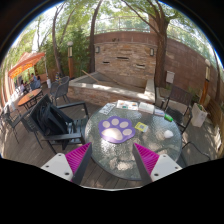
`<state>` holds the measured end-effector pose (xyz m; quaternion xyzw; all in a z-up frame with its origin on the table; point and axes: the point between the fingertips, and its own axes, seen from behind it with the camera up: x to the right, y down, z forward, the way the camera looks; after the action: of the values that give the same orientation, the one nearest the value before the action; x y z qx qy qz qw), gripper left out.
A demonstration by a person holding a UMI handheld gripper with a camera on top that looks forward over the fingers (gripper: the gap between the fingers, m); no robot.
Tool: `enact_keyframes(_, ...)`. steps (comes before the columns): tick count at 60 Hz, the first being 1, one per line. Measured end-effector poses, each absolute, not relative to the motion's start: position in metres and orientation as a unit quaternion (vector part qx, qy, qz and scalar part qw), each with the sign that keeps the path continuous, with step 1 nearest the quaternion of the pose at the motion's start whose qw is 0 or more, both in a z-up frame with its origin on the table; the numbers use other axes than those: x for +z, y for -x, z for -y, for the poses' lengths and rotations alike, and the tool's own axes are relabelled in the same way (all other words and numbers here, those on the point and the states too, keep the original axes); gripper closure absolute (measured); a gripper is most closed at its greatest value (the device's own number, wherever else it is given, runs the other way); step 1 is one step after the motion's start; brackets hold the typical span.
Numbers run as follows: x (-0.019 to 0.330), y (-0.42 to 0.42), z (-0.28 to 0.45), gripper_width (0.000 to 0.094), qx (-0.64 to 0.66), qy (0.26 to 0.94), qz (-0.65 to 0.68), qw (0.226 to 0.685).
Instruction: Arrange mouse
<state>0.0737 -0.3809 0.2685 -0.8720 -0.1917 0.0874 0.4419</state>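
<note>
A round glass-topped table [100,148] stands just ahead of my fingers on a patio. A purple paw-print mouse pad [118,127] lies on its far half. A small pale object [141,127], which looks like the mouse, lies on the glass just right of the pad. My gripper [112,165] is open and empty, held above the table's near edge, its magenta pads [76,160] wide apart. Nothing is between the fingers.
Dark metal chairs [52,122] stand left of the table, and another [186,118] at its right. A brick wall with a stone ledge [125,62] runs behind. An orange umbrella [26,64] covers another table at the far left. A dark small object [168,132] sits near the table's right rim.
</note>
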Motion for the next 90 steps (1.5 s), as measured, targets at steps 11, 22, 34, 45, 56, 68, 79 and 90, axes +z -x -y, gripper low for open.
enact_keyframes(11,0.227,-0.132,0.373,0.0106,0.067,0.892,0.162,0.417)
enact_keyframes(22,0.157,-0.218,0.324,0.0107,0.034,0.909,0.12,0.398)
enact_keyframes(34,0.096,-0.307,0.205,0.0104,-0.005,0.904,0.068,0.421)
enact_keyframes(45,0.048,-0.348,0.083,0.0106,-0.012,0.894,0.037,0.446)
enact_keyframes(56,0.0,-0.362,0.015,0.0105,0.019,0.908,0.005,0.418)
enact_keyframes(68,-0.006,-0.358,-0.028,0.012,0.031,0.907,-0.009,0.419)
enact_keyframes(79,-0.015,-0.357,-0.055,0.0358,-0.01,0.905,0.007,0.426)
enact_keyframes(90,-0.013,-0.354,-0.057,0.0508,-0.019,0.902,0.027,0.43)
